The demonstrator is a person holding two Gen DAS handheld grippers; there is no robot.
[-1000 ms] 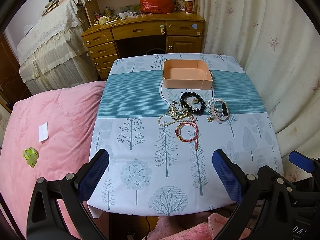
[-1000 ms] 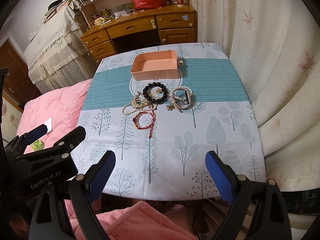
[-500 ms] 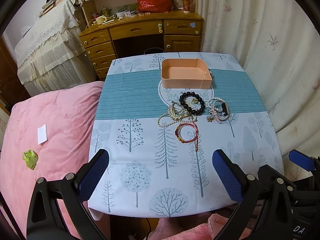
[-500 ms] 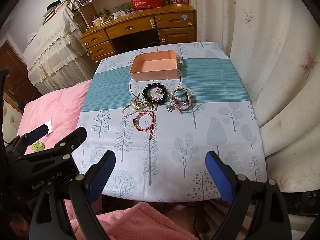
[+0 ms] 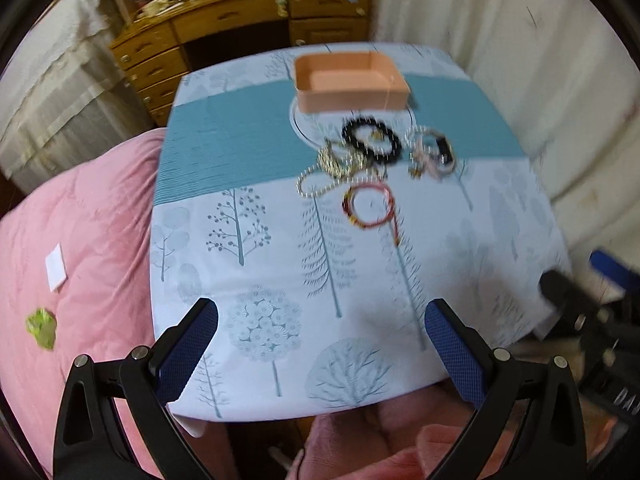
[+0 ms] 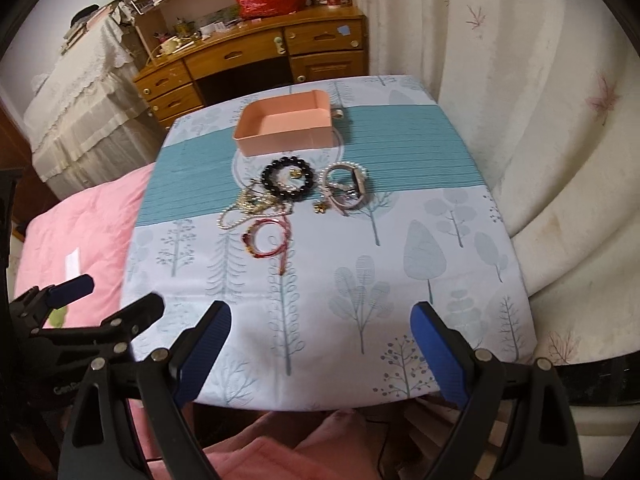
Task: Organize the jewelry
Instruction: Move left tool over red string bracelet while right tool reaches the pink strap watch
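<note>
An empty pink tray (image 5: pixel 351 84) (image 6: pixel 286 128) stands at the far middle of the table. In front of it lies a cluster of jewelry: a black bead bracelet (image 5: pixel 371 142) (image 6: pixel 287 180), a pearl strand (image 5: pixel 320 186) (image 6: pixel 240 216), a red cord bracelet (image 5: pixel 370 210) (image 6: pixel 266 238) and a pink watch band with pearls (image 5: pixel 434 152) (image 6: pixel 348 186). My left gripper (image 5: pixel 320 340) is open and empty above the near table edge. My right gripper (image 6: pixel 320 344) is open and empty too, also at the near edge.
The table has a tree-print cloth with a teal band (image 6: pixel 400 148). A pink bed (image 5: pixel 80 220) lies left of it, a curtain (image 6: pixel 520 100) right, a wooden desk (image 6: pixel 256 56) behind. The left gripper shows in the right wrist view (image 6: pixel 80 332).
Both grippers have moved forward and lower toward the table; the jewelry looks larger. The left wrist view is motion-blurred. Nothing on the table has moved.
</note>
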